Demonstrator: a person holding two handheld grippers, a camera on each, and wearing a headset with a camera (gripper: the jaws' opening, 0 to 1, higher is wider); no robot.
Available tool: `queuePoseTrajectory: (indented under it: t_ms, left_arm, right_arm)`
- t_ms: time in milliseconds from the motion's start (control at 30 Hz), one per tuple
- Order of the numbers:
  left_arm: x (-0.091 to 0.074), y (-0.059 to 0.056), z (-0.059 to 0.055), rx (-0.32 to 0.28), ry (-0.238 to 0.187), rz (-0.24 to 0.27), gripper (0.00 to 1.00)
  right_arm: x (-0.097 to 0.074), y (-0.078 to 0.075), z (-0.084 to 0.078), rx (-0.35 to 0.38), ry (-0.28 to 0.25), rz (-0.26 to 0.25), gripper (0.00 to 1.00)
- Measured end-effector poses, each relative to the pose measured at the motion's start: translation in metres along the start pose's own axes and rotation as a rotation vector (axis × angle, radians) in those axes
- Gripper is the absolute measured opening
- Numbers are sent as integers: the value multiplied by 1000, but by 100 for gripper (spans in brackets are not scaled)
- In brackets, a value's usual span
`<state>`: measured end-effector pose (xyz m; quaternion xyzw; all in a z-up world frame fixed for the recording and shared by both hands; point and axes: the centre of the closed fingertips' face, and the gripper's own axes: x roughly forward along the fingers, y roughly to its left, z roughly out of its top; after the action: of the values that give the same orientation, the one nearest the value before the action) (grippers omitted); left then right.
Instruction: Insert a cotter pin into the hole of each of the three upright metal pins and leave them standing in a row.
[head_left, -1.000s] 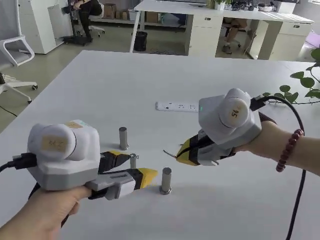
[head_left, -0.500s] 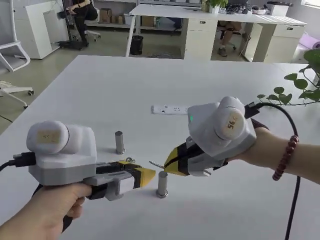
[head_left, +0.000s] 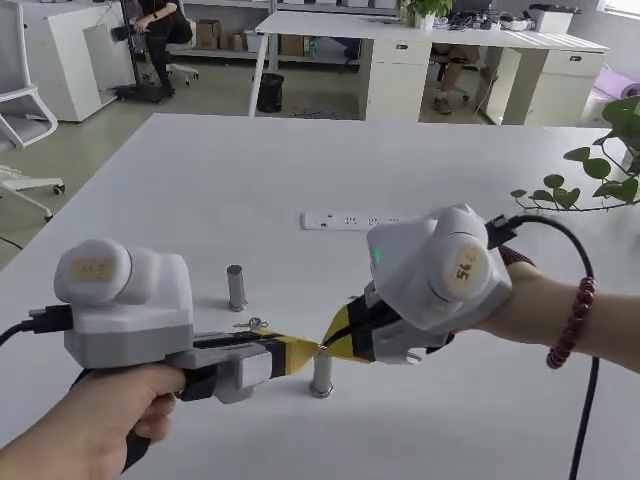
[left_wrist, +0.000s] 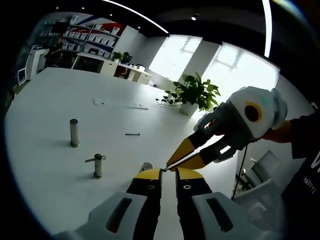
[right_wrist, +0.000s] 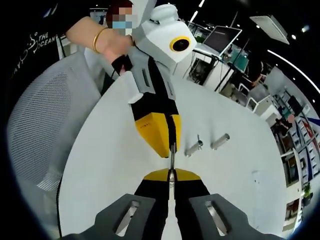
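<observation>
Three upright metal pins stand in a row on the white table (head_left: 200, 180): the far pin (head_left: 236, 287), the middle pin (left_wrist: 98, 165) with a cotter pin through it, and the near pin (head_left: 321, 375). My right gripper (head_left: 336, 336) is shut on a thin cotter pin (right_wrist: 171, 160), just above the near pin. My left gripper (head_left: 305, 350) is shut, and its yellow tips meet the free end of that cotter pin. From the left gripper view, the near pin's top (left_wrist: 146, 166) peeks out beside my left gripper (left_wrist: 168, 172).
A loose cotter pin (left_wrist: 132, 134) lies on the table beyond the row. A white power strip (head_left: 350, 220) sits farther back. A potted plant (head_left: 600, 170) stands at the right edge. Desks and chairs fill the room behind.
My left gripper has gone from open to shut and edged right. The right gripper has come down and left, so the cotter pin now touches the left tips.
</observation>
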<state>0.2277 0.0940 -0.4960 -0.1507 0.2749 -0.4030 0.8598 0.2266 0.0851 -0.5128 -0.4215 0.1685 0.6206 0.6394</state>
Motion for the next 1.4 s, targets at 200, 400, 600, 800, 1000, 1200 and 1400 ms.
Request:
queuePoseTrajectory:
  t_ms: [200,400,600,800,1000,1200,1400]
  left_arm:
    - [1,-1,-2,-13,7,-6,5]
    - [2,0,-4,-12,16,-4,1]
    - [2,1,-5,3,19,-2,1]
    - [2,2,-1,30,5,2,1]
    - [2,2,-2,35,6,4,0]
    - [1,1,-5,78,19,-2,0]
    - [-1,1,-9,151,42,-19,0]
  right_arm:
    - [0,4,0,-32,9,4,0]
    - [1,4,1,-52,10,1,0]
    - [1,4,0,-52,12,-6,0]
    - [1,0,1,9,-7,-17,0]
    - [0,1,2,160,-59,8,0]
    - [-2,3,-2,264,-84,29,4]
    - [-5,7,-4,393,-127,76,8]
